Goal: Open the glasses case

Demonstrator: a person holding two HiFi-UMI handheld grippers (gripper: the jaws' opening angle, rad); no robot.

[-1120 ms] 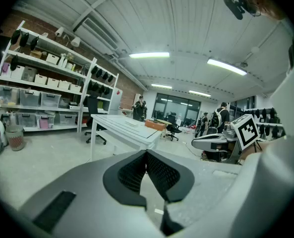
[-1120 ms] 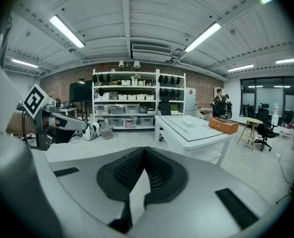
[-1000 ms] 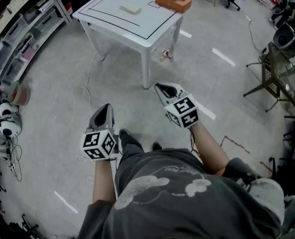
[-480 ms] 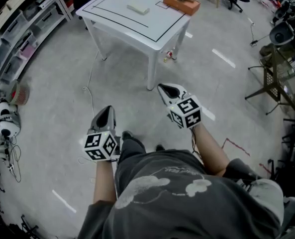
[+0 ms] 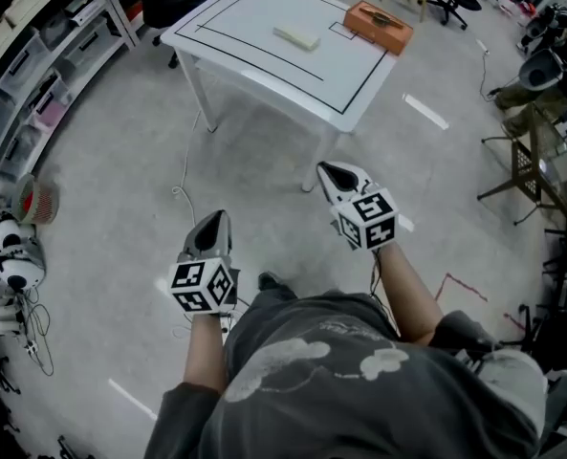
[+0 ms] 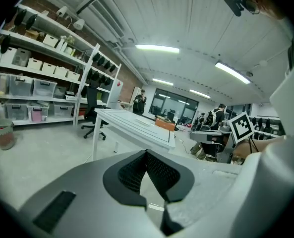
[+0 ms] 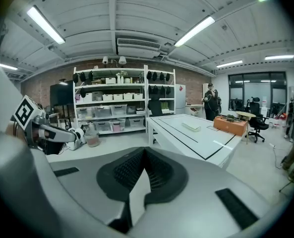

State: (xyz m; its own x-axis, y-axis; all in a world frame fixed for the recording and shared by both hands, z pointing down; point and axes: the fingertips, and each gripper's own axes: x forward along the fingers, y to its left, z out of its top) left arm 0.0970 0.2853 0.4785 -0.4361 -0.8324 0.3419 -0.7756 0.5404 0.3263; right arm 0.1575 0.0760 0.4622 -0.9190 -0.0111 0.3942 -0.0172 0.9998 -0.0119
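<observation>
Left gripper (image 5: 214, 220) held above floor (image 5: 120, 180), well short of desk (image 5: 235, 12). Jaws pressed together, nothing seen between them.
Right gripper (image 5: 333, 172) held level with left, just before near desk corner. Jaws closed together, nothing clamped.
Glasses case (image 5: 296, 36), pale, flat, lid down, laid on desk inside black outline, toward right edge. Not touched by either gripper, well apart from both.
Orange box (image 5: 379, 27) set at far right desk corner, near case, gap between.
Shelving (image 5: 34, 55) seen at left.
</observation>
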